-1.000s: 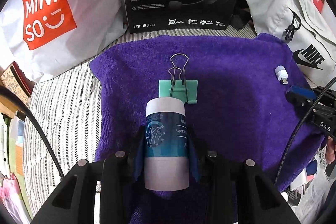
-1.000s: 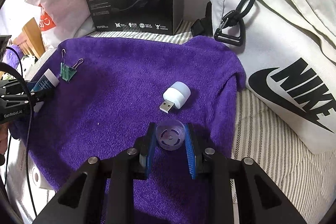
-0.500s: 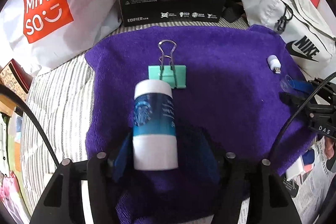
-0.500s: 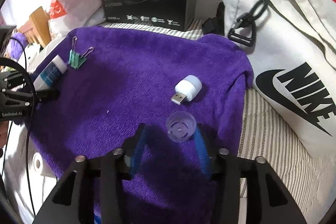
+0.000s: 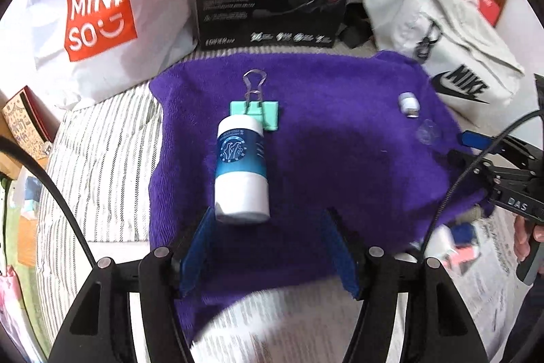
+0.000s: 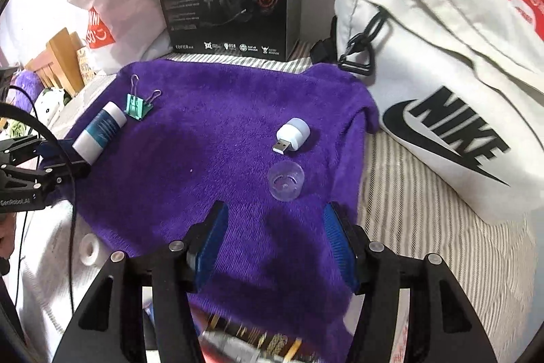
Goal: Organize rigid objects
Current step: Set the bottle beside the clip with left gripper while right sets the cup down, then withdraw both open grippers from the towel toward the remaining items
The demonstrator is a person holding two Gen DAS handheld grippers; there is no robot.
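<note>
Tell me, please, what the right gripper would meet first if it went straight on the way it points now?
Probably the clear plastic cap lying on the purple towel, just ahead of the open right gripper; depth is uncertain.

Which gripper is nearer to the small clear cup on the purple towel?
Right. The right gripper is open just short of the clear cup. The left gripper is across the towel, by the bottle.

Left gripper (image 5: pixel 268 247): black angular finger arms with blue ribbed pads (image 5: pixel 195 256) and round silver screws. Right gripper (image 6: pixel 273 244): same black arms, blue pads and silver screws. At 3 o'clock in the left wrist view, the right gripper's black body bears white lettering, seemingly "DAS", with a black cable (image 5: pixel 452 189) arcing across it.
</note>
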